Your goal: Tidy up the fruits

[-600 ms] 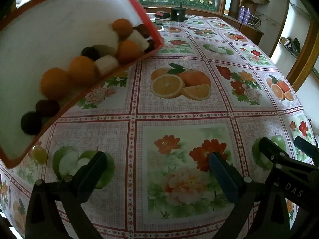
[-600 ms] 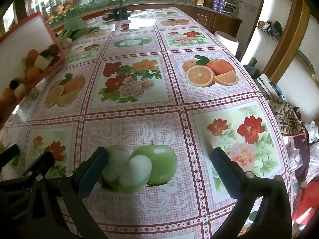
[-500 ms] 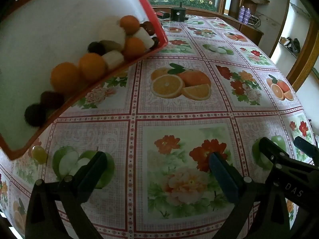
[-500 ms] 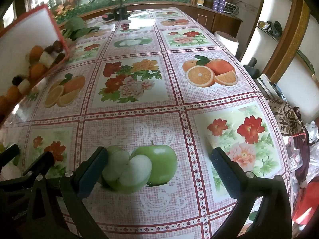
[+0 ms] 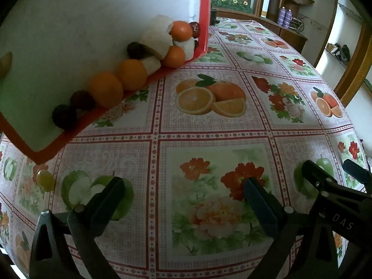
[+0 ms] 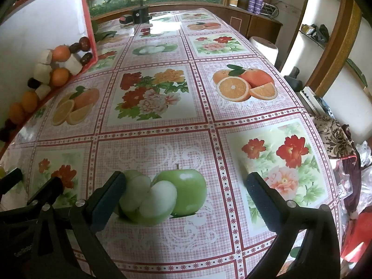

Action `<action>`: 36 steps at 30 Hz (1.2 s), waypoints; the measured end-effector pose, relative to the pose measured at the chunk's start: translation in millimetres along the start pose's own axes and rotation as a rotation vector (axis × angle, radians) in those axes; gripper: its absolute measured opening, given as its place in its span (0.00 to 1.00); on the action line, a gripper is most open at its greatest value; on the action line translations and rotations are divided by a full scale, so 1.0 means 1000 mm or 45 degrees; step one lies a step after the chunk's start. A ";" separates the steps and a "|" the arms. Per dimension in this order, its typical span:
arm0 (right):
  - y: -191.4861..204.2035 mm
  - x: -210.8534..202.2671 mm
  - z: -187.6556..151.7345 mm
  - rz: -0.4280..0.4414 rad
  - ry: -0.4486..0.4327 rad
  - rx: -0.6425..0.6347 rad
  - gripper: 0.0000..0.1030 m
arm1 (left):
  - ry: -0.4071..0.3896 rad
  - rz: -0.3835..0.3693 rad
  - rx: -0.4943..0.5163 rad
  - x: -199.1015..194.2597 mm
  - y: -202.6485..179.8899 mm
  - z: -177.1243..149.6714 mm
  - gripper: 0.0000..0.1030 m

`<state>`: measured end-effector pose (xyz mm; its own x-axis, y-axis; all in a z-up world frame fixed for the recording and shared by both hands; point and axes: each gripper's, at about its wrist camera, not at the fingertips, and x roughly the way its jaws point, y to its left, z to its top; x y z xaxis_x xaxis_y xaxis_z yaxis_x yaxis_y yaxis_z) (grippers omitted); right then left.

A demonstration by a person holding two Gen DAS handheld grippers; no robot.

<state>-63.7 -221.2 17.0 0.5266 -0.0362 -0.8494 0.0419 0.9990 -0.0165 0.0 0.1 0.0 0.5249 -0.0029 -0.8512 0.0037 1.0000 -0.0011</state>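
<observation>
A white tray with a red rim [image 5: 204, 11] is tipped up steeply over the left of the table; what holds it is out of view. Small oranges [image 5: 106, 90], dark dates [image 5: 64, 117] and white fruit chunks [image 5: 158, 39] lie piled along its lower rim. In the right wrist view the same tray [image 6: 89, 28] and its oranges [image 6: 61, 76] sit at the far left. One green grape [image 5: 46, 180] lies loose on the tablecloth below the tray. My left gripper [image 5: 183, 183] and right gripper [image 6: 186, 177] hover side by side over the near tablecloth, both open and empty.
The fruit-and-flower tablecloth [image 6: 162, 93] covers a long table. A black object [image 6: 139, 15] stands at its far end. Past the right edge are a white roll [image 6: 265, 46], patterned cloth [image 6: 337, 139] and wall shelves.
The tray has tipped much steeper and swung closer and to the right. The fruit has slid along its lower rim toward the far corner. Neither gripper has moved.
</observation>
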 end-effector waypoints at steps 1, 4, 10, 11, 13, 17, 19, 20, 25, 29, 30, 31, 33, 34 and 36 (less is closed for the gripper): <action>0.000 0.000 0.000 0.000 0.000 0.000 1.00 | 0.000 0.000 0.000 0.000 0.000 0.000 1.00; 0.000 0.000 0.000 0.000 -0.001 0.000 1.00 | 0.000 0.000 0.000 0.000 0.000 0.000 1.00; 0.000 0.000 0.000 0.000 0.001 0.000 1.00 | -0.001 0.001 0.000 0.000 0.000 0.000 1.00; 0.000 0.000 0.000 0.000 0.002 -0.001 1.00 | -0.001 0.001 0.000 0.000 0.000 0.000 1.00; 0.000 0.000 0.000 0.000 0.002 -0.001 1.00 | 0.000 0.000 0.000 0.000 0.000 0.000 1.00; 0.000 0.000 0.000 0.000 0.002 0.000 1.00 | -0.002 0.001 0.000 0.000 -0.001 0.000 1.00; 0.000 0.000 0.000 0.000 0.001 0.000 1.00 | -0.001 0.001 0.001 0.000 -0.001 0.000 1.00; 0.000 0.000 0.000 0.000 0.001 0.000 1.00 | -0.001 0.001 0.001 0.000 -0.001 0.000 1.00; 0.000 0.000 0.000 0.000 0.001 0.000 1.00 | -0.001 0.001 0.000 0.002 0.001 0.000 1.00; 0.000 0.000 0.000 0.000 0.001 0.000 1.00 | -0.001 0.000 0.000 0.001 0.001 0.000 1.00; 0.000 0.000 0.000 0.000 0.001 0.000 1.00 | -0.001 0.001 0.000 0.001 0.001 0.000 1.00; 0.000 0.000 0.000 0.000 0.001 0.000 1.00 | -0.001 0.001 0.000 0.001 0.001 0.000 1.00; 0.000 0.000 0.000 0.000 0.001 0.000 1.00 | -0.001 0.001 0.000 0.001 0.002 0.000 1.00; 0.000 0.000 0.000 0.000 0.001 0.000 1.00 | -0.001 0.001 0.000 0.000 0.002 -0.001 1.00; 0.000 0.000 0.000 0.000 0.001 0.000 1.00 | -0.001 0.000 0.000 0.000 0.002 -0.001 1.00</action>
<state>-63.8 -221.6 17.3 0.5258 -0.0359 -0.8499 0.0418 0.9990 -0.0164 -0.4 2.1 -0.5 0.5256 -0.0025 -0.8508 0.0038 1.0000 -0.0006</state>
